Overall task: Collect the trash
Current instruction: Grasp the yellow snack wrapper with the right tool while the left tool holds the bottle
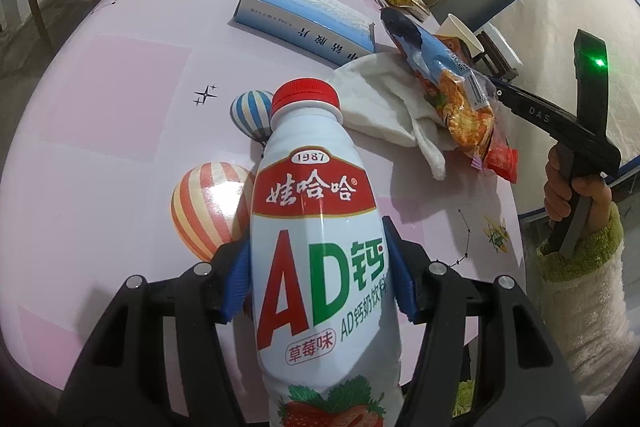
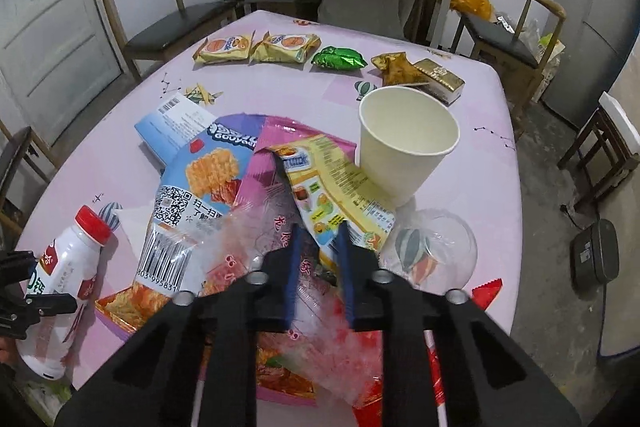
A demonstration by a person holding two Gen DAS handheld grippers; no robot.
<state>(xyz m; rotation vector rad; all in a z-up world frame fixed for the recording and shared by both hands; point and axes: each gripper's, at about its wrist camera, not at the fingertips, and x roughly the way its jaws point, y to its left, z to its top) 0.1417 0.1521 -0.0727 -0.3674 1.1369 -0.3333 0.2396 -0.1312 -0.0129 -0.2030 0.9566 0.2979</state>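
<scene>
The left claw (image 1: 316, 283) clenches a white milk bottle (image 1: 320, 247) across its middle, the long axis running away from the camera, red cap toward the counter (image 1: 100, 115). The right claw (image 2: 318, 247) pinches a bunch of crumpled snack wrappers (image 2: 320, 195), beside a tilted paper cup (image 2: 404, 143).

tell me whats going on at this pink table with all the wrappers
A person is clearing trash with a handheld gripper in each hand. The left gripper is clamped on a white milk drink bottle with a red cap. The right gripper has its fingers nearly shut on a bunch of empty snack wrappers, lifted beside a paper cup. A blue box, a white cloth and a row of small snack packets lie on the table.
</scene>
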